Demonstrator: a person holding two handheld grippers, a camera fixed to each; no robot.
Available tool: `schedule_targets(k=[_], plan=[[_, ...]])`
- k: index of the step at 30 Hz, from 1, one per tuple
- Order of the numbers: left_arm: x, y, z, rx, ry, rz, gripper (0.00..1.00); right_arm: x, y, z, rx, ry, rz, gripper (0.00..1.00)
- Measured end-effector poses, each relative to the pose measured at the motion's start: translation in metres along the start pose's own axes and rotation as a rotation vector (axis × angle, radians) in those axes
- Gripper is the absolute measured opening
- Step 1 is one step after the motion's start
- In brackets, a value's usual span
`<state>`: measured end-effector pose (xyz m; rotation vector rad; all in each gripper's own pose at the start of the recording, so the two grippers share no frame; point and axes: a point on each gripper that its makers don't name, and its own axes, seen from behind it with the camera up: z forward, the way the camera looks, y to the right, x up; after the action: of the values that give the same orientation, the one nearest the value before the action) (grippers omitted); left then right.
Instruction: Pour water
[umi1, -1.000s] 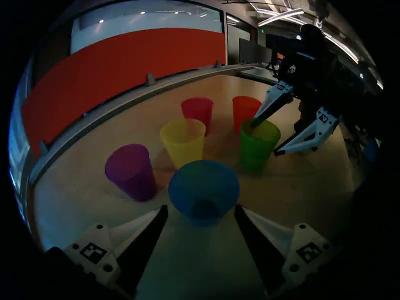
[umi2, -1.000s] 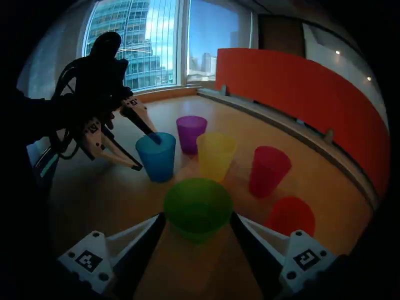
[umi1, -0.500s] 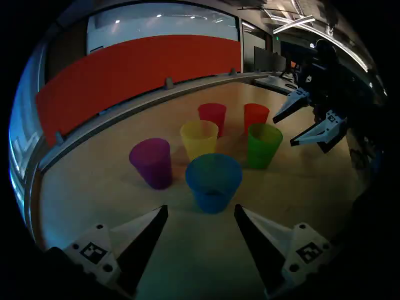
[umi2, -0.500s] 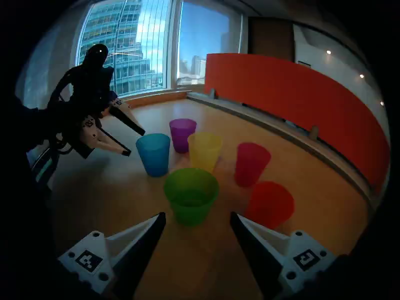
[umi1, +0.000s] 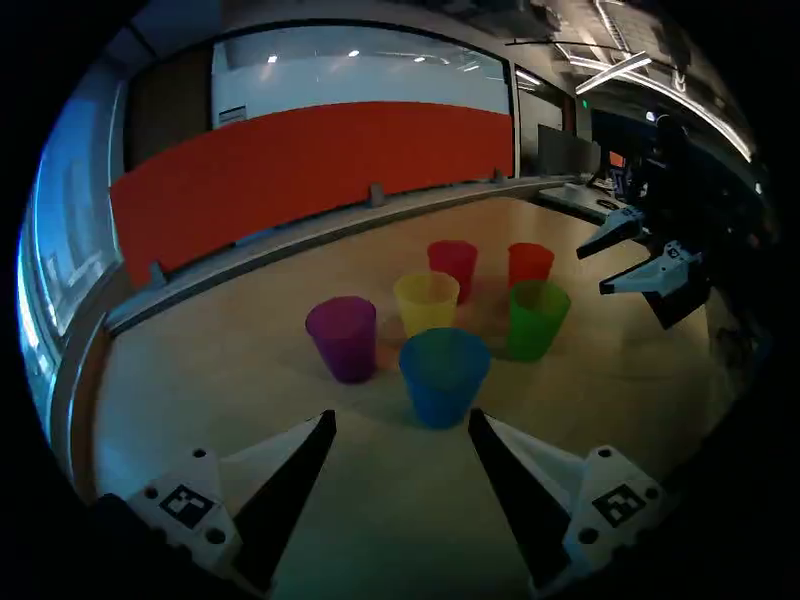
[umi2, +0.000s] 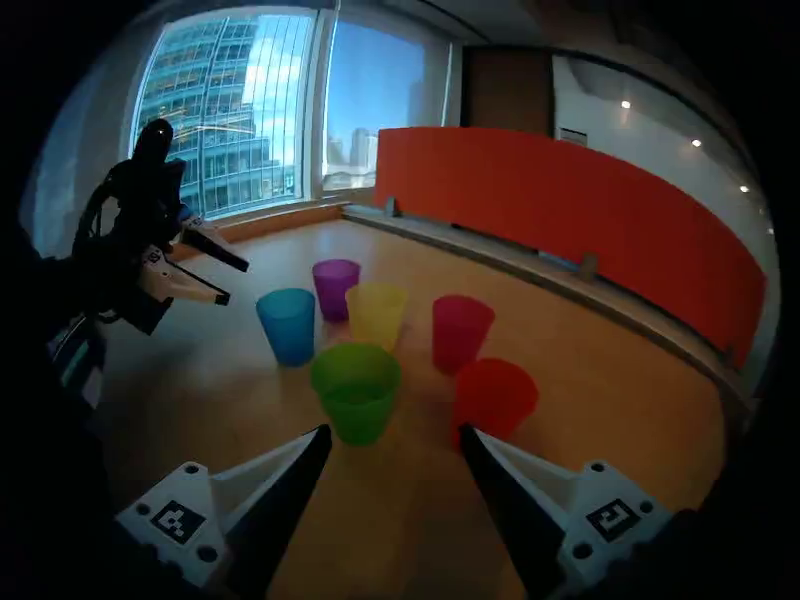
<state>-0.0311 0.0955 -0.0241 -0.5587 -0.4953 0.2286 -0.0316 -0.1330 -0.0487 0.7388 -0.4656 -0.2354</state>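
Note:
Several coloured plastic cups stand upright in a cluster on a wooden table. In the left gripper view the blue cup (umi1: 444, 375) is nearest, just beyond my open left gripper (umi1: 402, 428), with purple (umi1: 344, 338), yellow (umi1: 426, 303), green (umi1: 536, 318), magenta (umi1: 453, 268) and red (umi1: 529, 266) cups behind. In the right gripper view the green cup (umi2: 355, 391) stands just ahead of my open right gripper (umi2: 394, 443), with the red cup (umi2: 495, 399), magenta cup (umi2: 461, 332), yellow cup (umi2: 376, 314), purple cup (umi2: 335, 288) and blue cup (umi2: 287, 325) beyond. Both grippers hold nothing.
The far right gripper (umi1: 612, 258) hovers open right of the cups in the left gripper view; the far left gripper (umi2: 233, 278) hovers open left of them in the right gripper view. An orange wall panel (umi2: 600, 225) runs along the table's far edge. Windows (umi2: 230, 120) lie behind.
Both grippers have pulled back from the cups, away from the blue and green cups they stood around. The cups have stayed in place and now look smaller.

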Motion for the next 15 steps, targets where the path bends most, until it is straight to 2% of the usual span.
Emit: schedule_targets(k=[9,15], plan=[[0.021,-0.027,-0.025,0.140,0.110,-0.038,0.99,0.026,0.020,-0.018,-0.116,0.096,0.069,0.99],[0.039,-0.041,-0.039,0.226,0.205,-0.067,0.99,0.030,0.042,-0.024,-0.233,0.142,0.117,0.99]])
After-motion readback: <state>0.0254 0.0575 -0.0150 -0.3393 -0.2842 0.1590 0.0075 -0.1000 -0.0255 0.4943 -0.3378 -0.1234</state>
